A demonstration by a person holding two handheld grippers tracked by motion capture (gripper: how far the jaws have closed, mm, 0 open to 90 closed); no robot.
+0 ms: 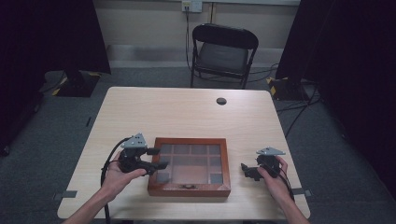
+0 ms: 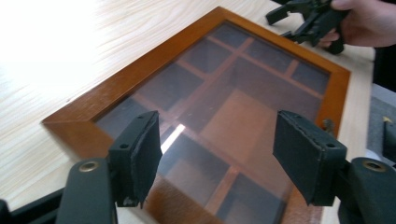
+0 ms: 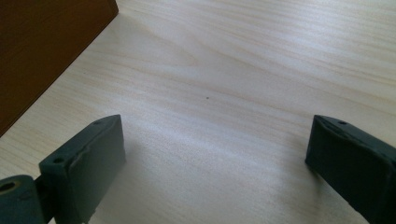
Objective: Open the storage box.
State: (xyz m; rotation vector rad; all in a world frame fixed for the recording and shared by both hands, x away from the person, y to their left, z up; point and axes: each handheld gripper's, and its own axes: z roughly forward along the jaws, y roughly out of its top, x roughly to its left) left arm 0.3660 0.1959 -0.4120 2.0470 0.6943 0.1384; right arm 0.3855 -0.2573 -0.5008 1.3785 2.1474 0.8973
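Observation:
A shallow wooden box (image 1: 189, 140) with a glass lid and several compartments inside lies near the front of the table. A small metal latch (image 1: 188, 186) sits on its front wall. My left gripper (image 1: 159, 157) is at the box's left side, jaws open and reaching over the lid's left part. In the left gripper view the glass (image 2: 243, 107) shows between the open jaws (image 2: 219, 140), with nothing gripped. My right gripper (image 1: 245, 171) rests to the right of the box, apart from it. Its jaws (image 3: 215, 154) stand open over bare table, the box's side wall (image 3: 42, 51) at their left.
The light wood table (image 1: 187, 112) has a black round grommet (image 1: 221, 101) near its far edge. A black folding chair (image 1: 224, 51) stands behind the table. Dark curtains hang on both sides, and cables lie on the grey floor.

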